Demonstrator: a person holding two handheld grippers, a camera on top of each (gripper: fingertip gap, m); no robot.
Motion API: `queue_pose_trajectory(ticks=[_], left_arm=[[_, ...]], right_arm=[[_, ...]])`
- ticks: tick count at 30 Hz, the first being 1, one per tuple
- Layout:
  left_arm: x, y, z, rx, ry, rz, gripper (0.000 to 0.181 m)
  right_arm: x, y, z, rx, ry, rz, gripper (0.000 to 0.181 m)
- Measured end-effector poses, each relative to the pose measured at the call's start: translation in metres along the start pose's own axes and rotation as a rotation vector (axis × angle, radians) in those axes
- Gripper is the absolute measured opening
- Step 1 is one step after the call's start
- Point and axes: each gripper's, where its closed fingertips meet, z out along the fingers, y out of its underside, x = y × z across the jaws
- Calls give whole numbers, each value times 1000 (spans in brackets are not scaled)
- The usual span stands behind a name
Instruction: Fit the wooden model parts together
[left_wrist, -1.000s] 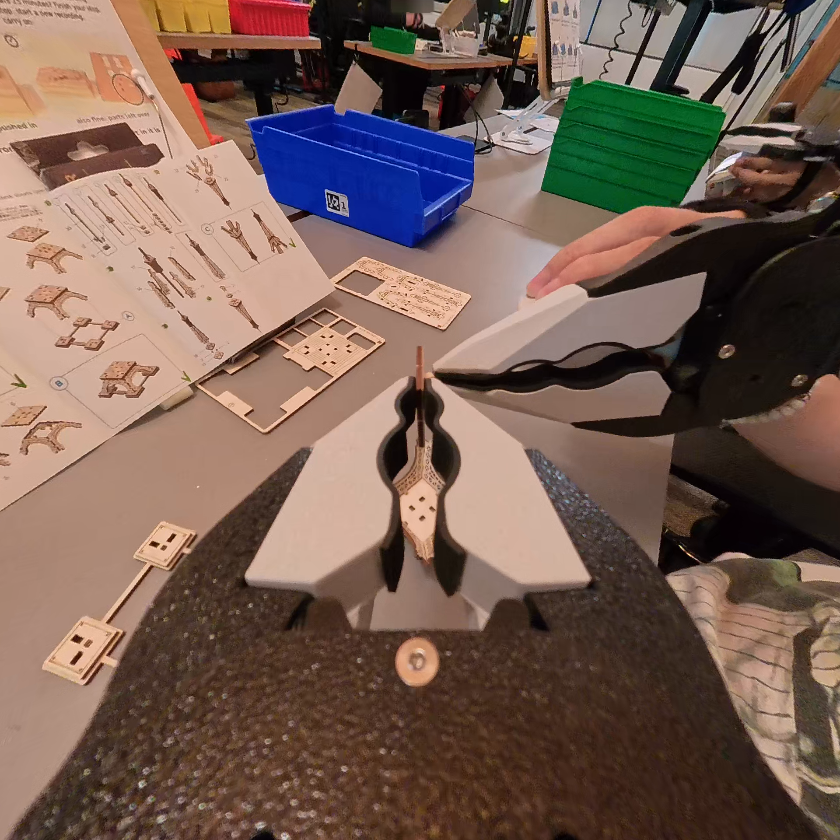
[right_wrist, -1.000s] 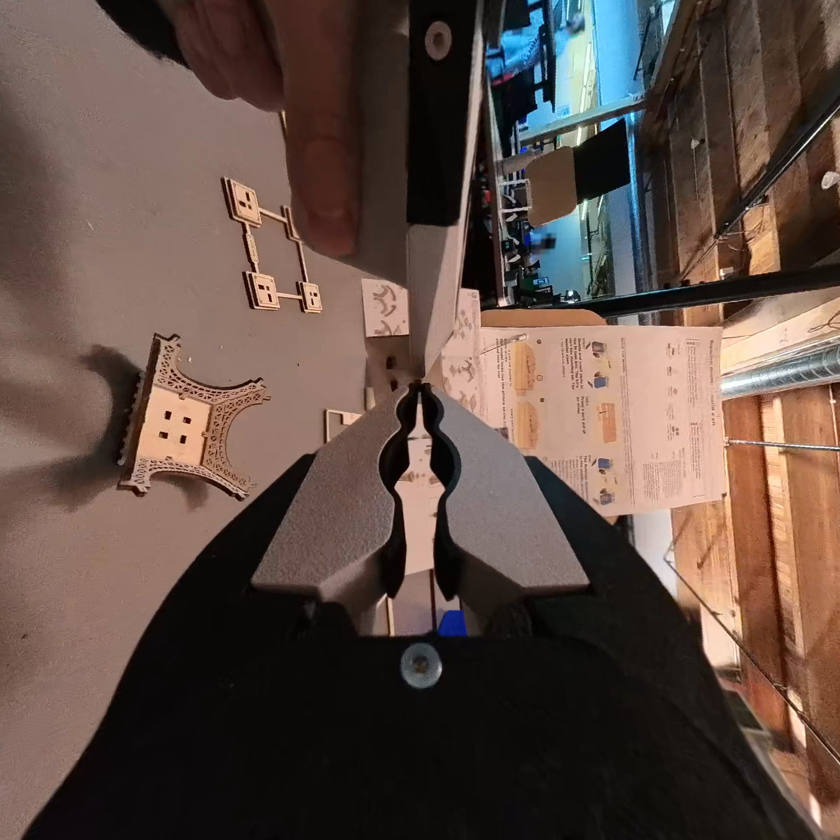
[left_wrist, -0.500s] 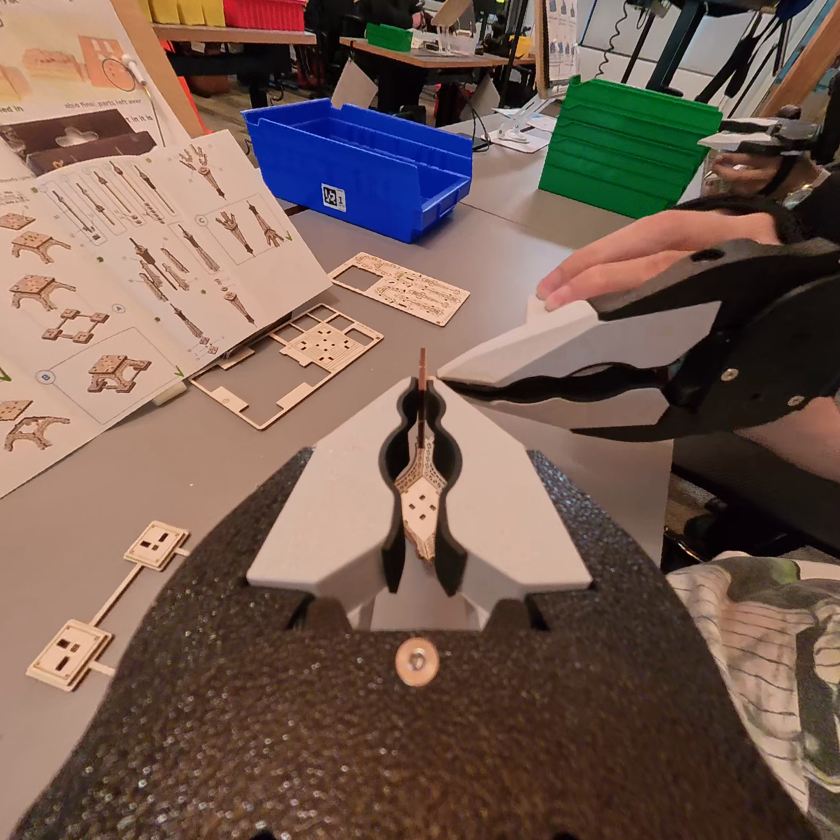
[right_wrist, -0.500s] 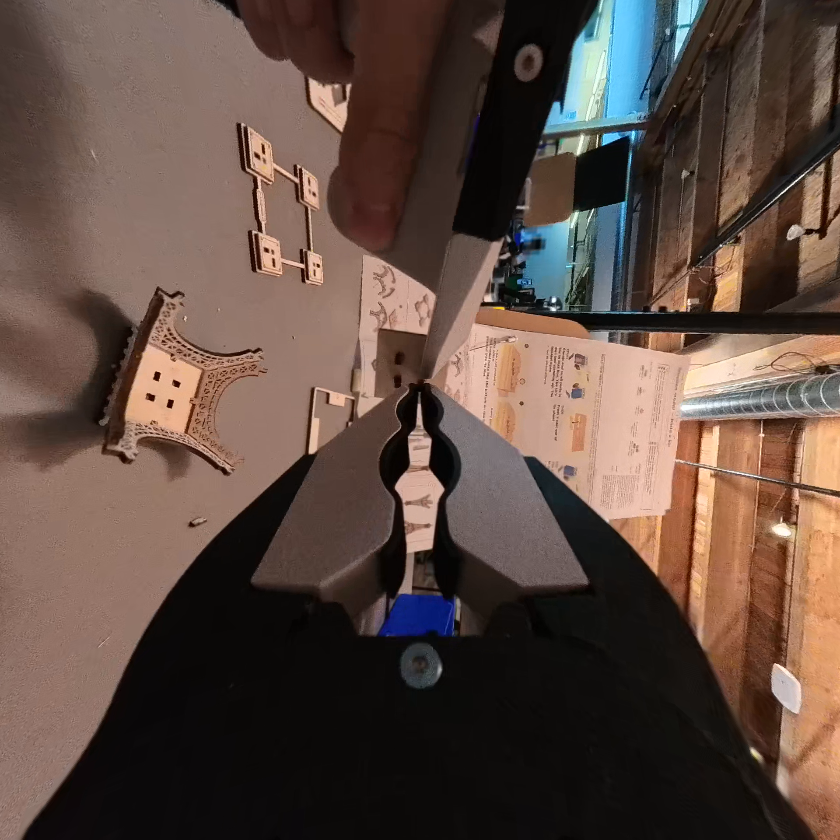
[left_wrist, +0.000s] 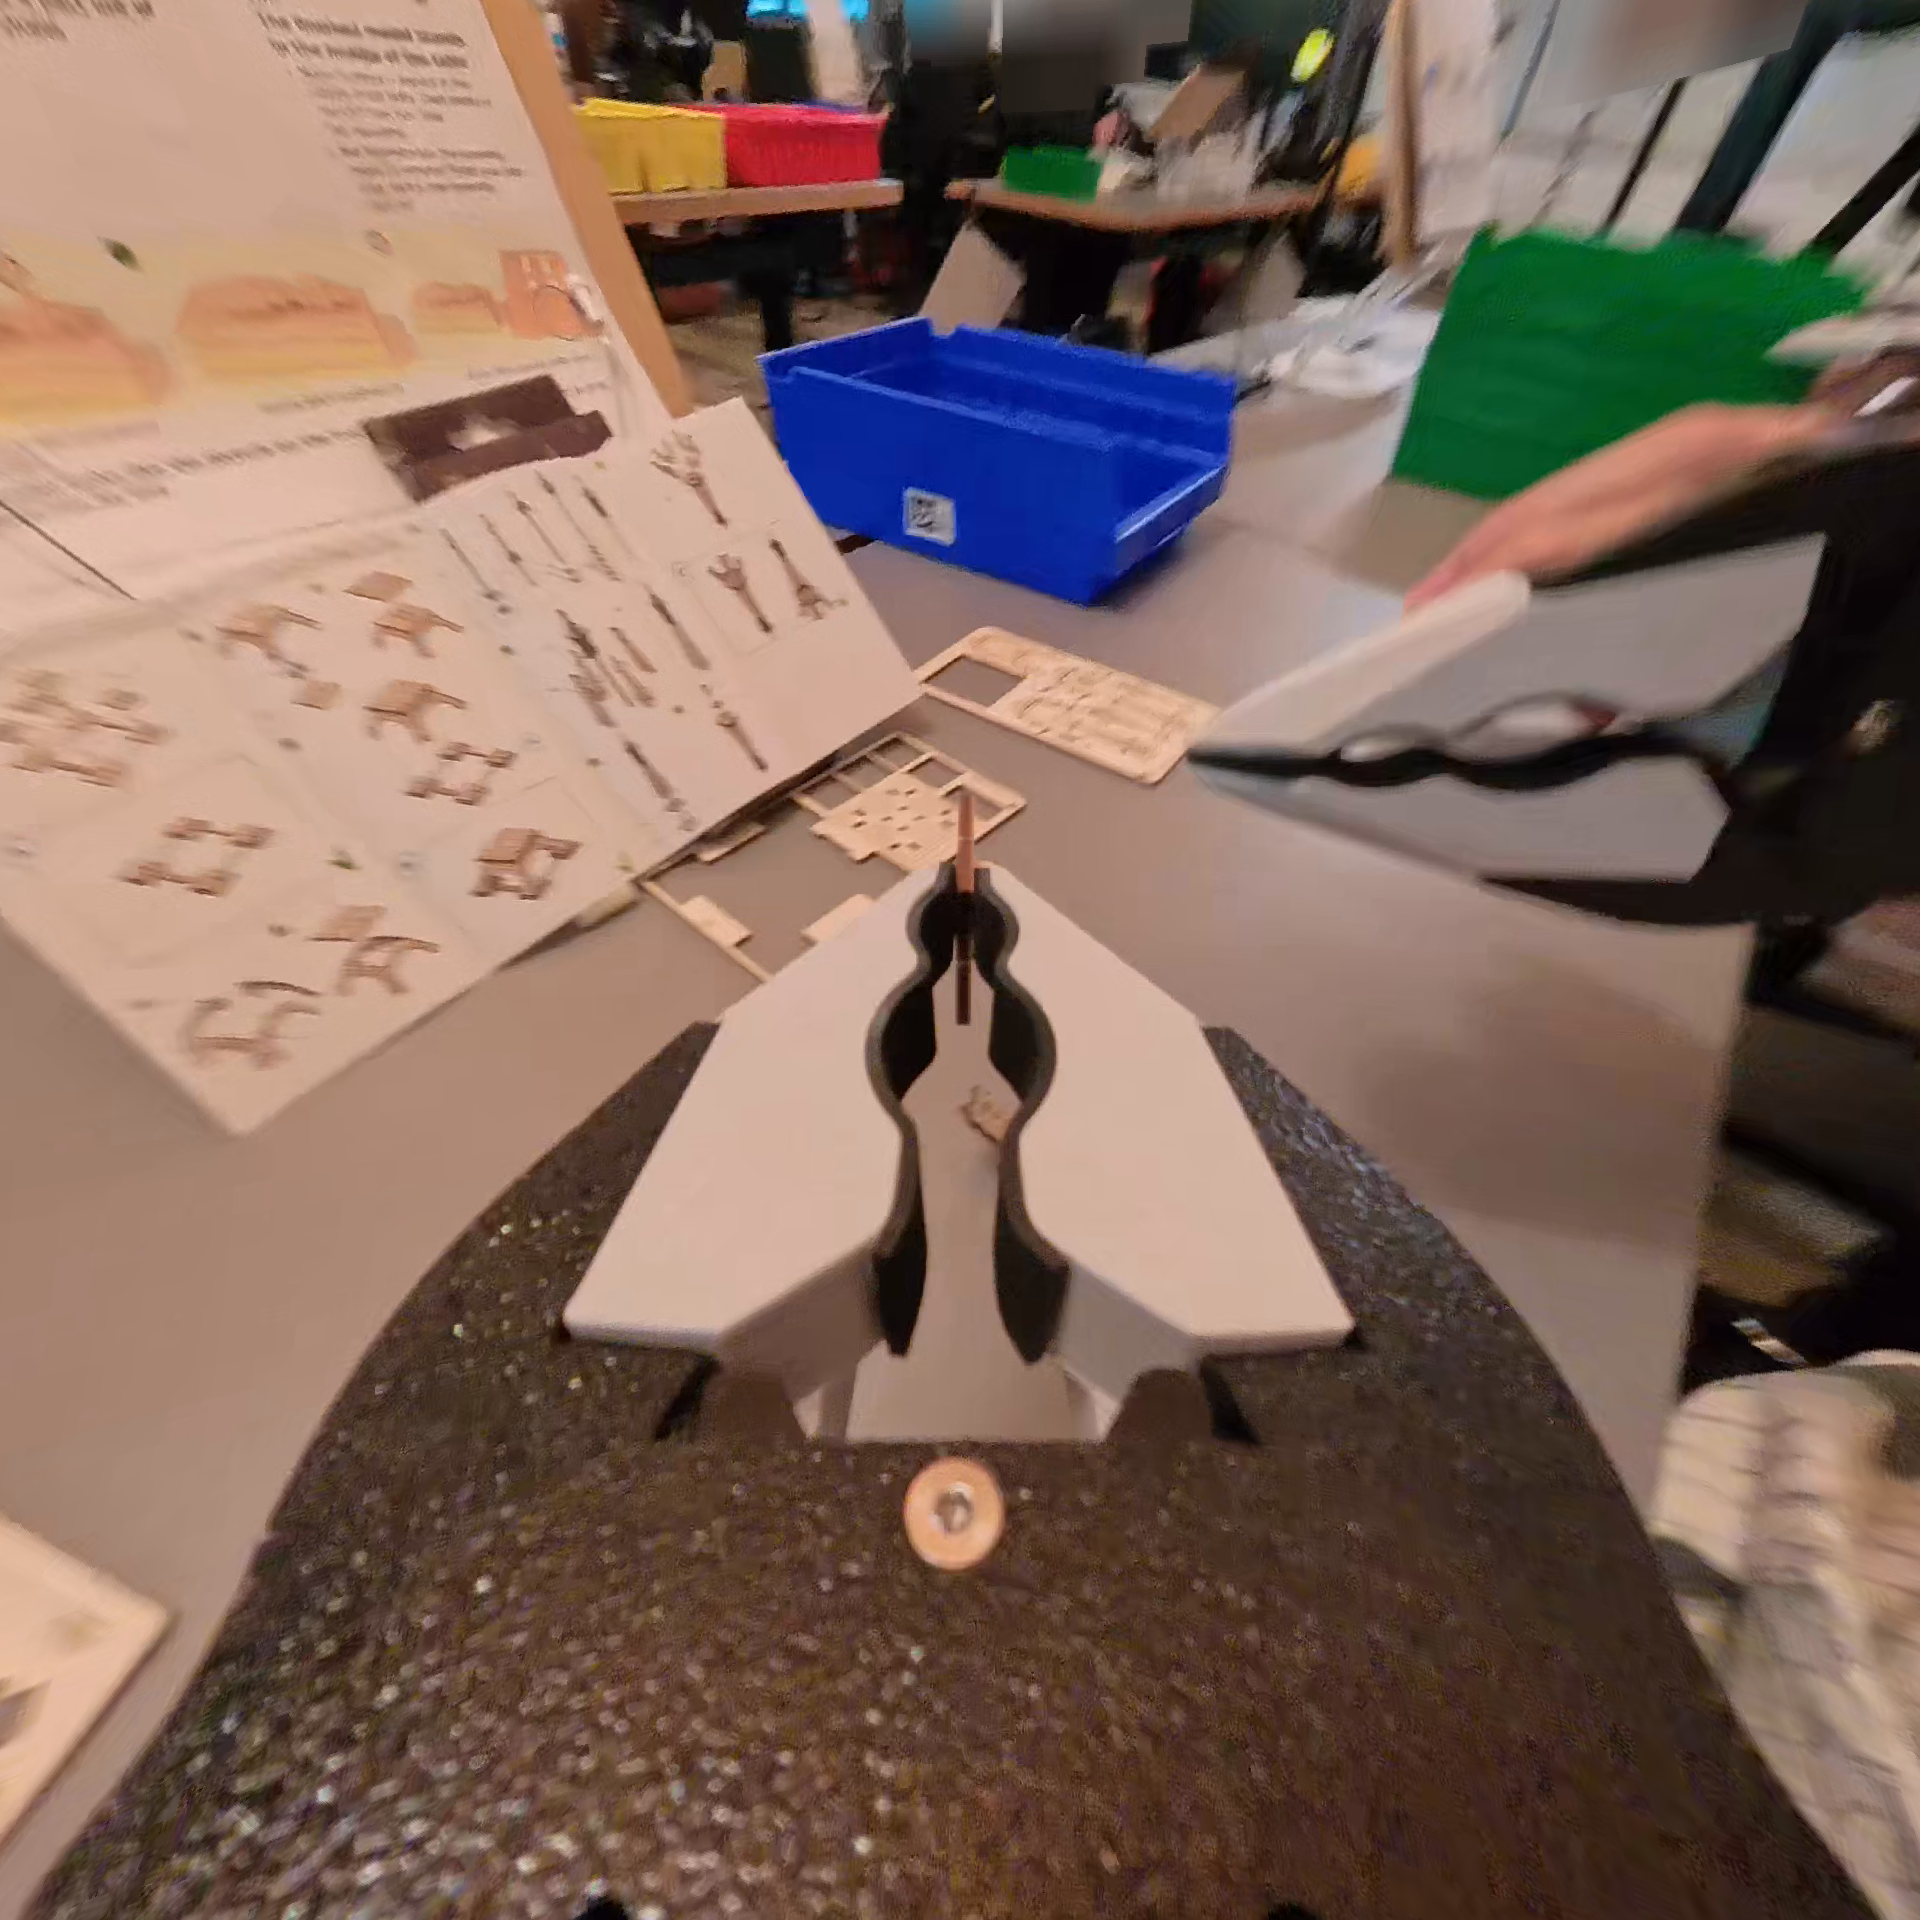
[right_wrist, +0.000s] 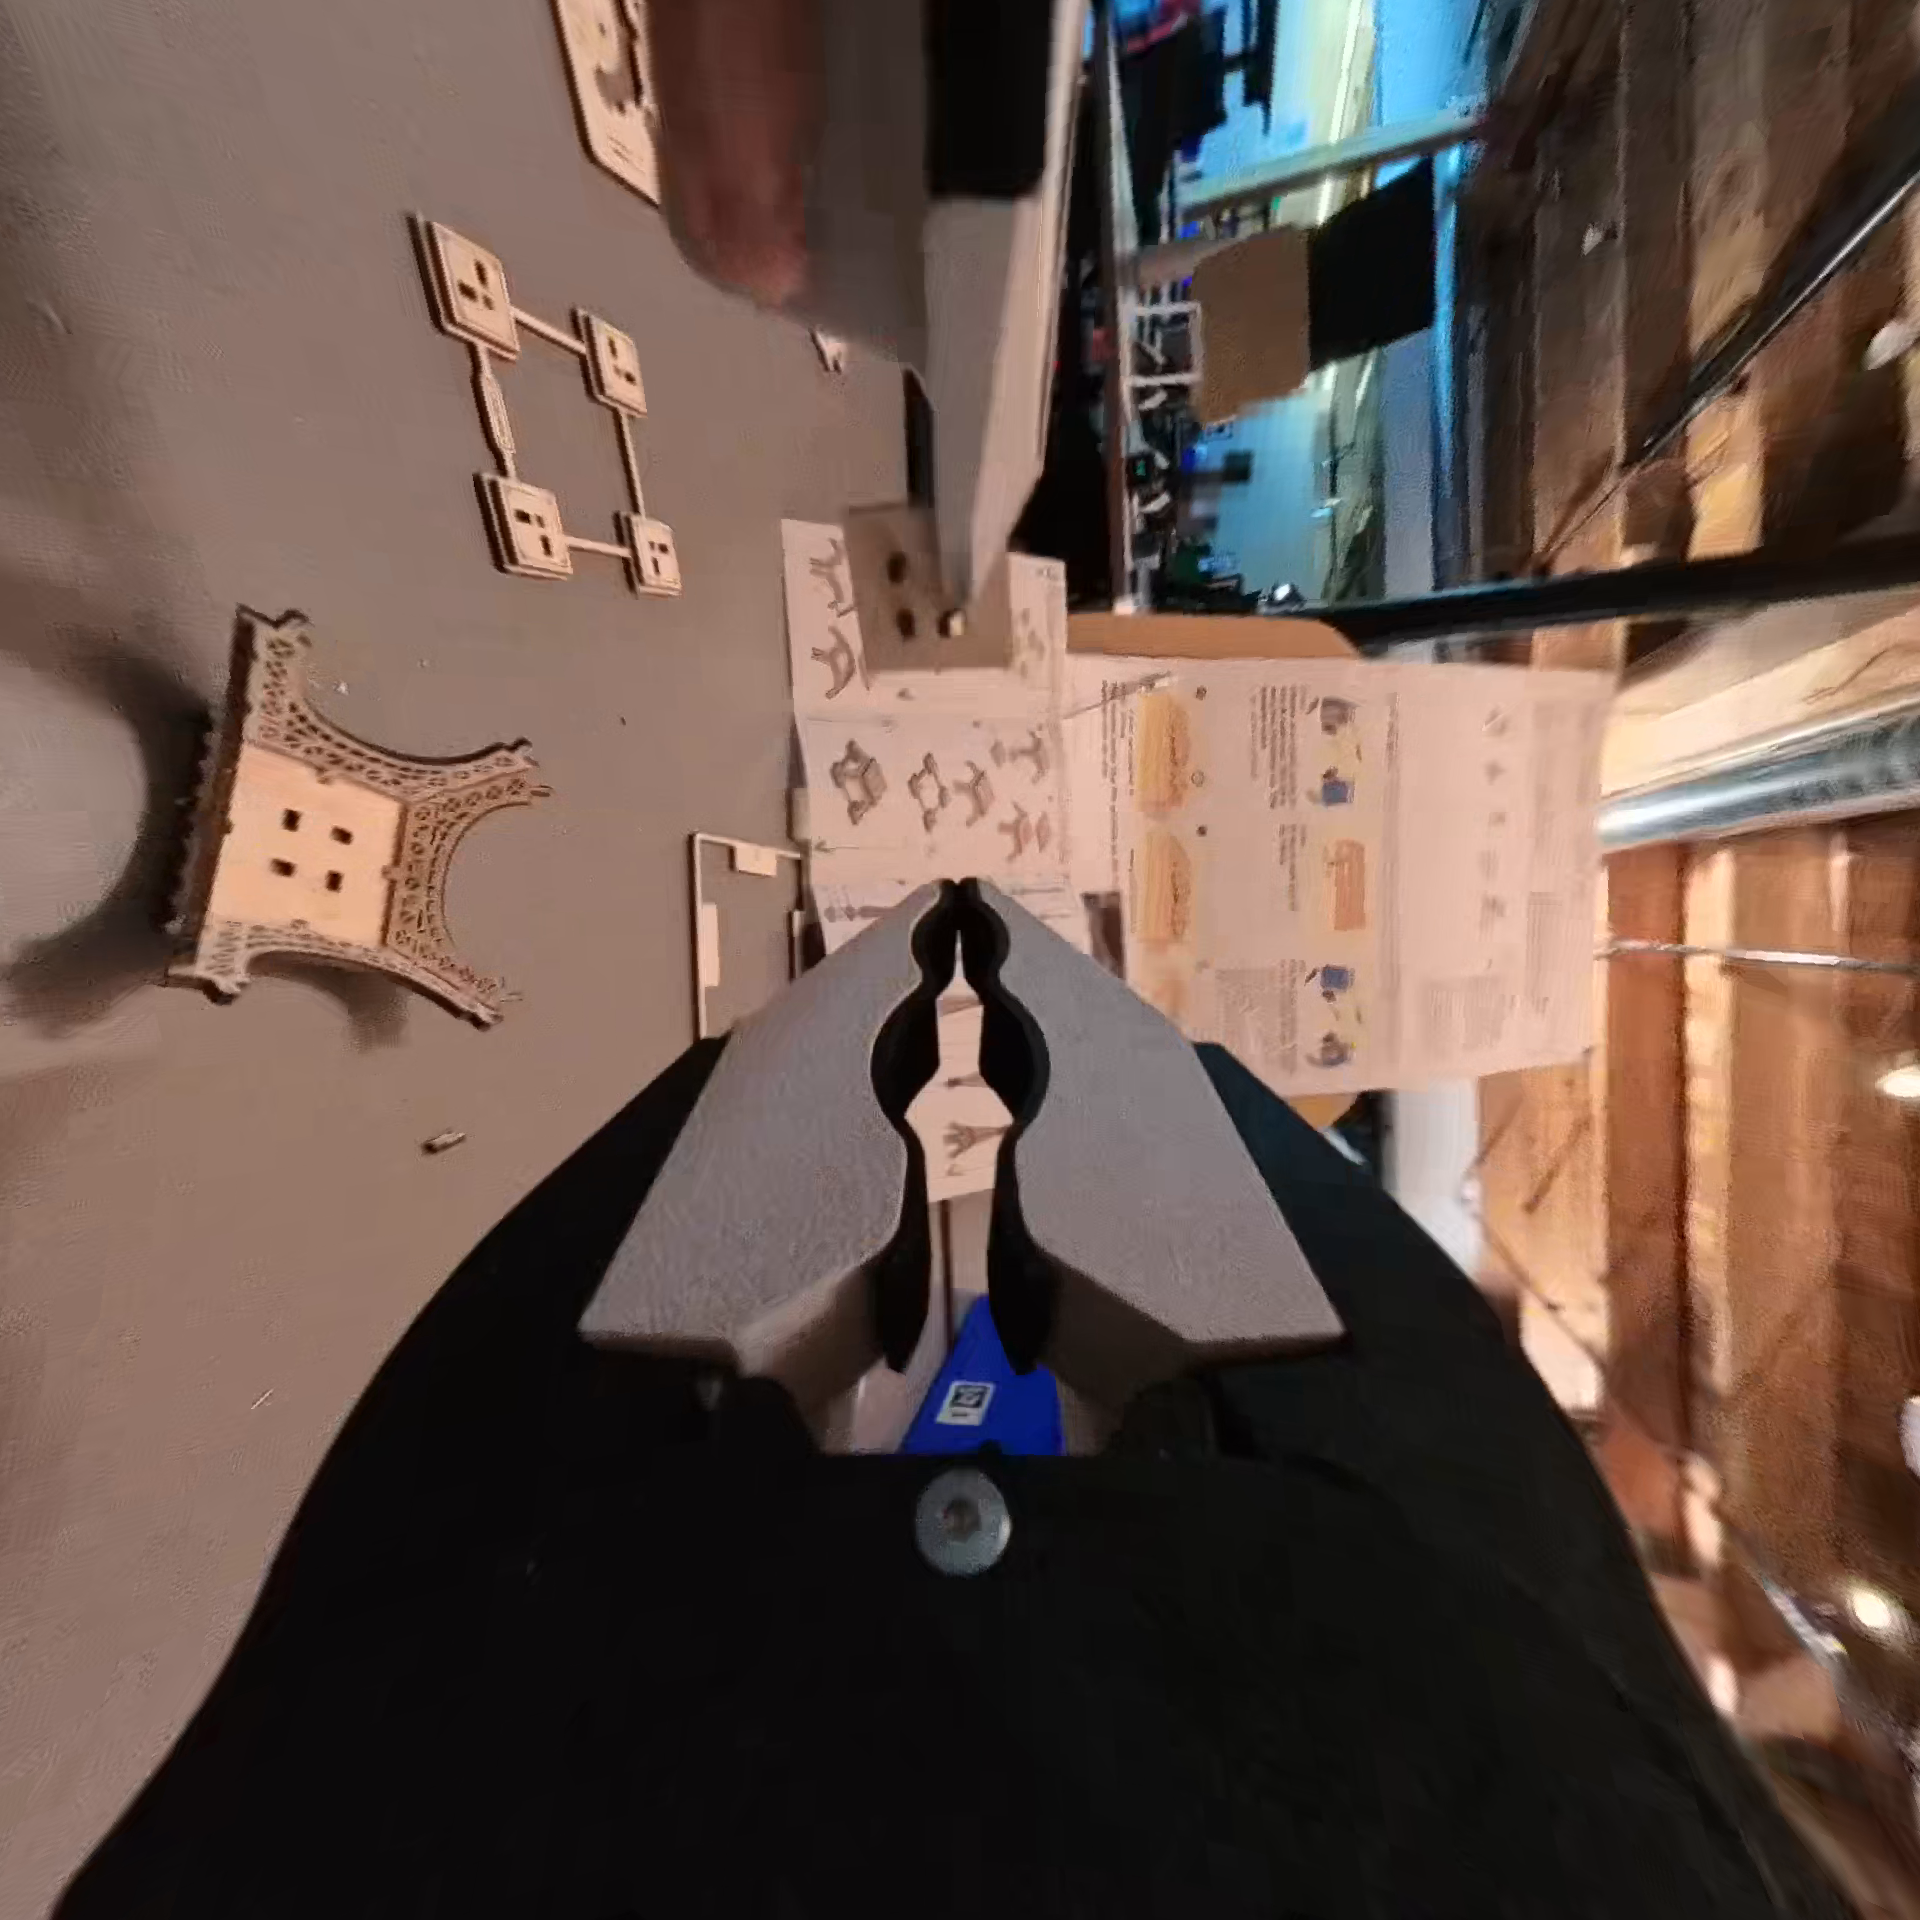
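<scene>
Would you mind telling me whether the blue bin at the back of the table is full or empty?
Empty, as far as shows: the blue bin has bare inner walls and floor in the left wrist view, though its near wall hides the front of the floor.

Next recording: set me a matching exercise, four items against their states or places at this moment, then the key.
Items:
1. left gripper
2. right gripper
3. arched tower base
4. blue bin

States or places:
A. lying flat on the grey table, untouched
B. shut, nothing between the fingers
C. at the far end of the table, beside the instruction sheets
D. shut on a thin wooden plate held edge-on

Pairs: 1-D, 2-B, 3-A, 4-C
</scene>
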Motion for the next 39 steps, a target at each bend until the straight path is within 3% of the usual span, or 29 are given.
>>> queue_pose_trajectory(ticks=[3, 6, 12, 28, 37, 39], left_arm=[[9, -2, 2, -11, 17, 27, 1], [14, 3, 6, -17, 71, -16, 1], [27, 2, 4, -34, 130, -27, 0], [35, 5, 6, -68, 148, -8, 0], [36, 0, 4, -52, 127, 11, 1], [36, 0, 5, -46, 122, 4, 1]], right_arm=[[4, 16, -1, -16, -3, 68, 0], [0, -3, -5, 94, 3, 148, 0], [-13, -22, 2, 126, 29, 13, 14], [-11, -33, 7, 142, 1, -4, 2], [-1, -32, 4, 181, -83, 244, 1], [-2, -32, 4, 144, -43, 77, 1]])
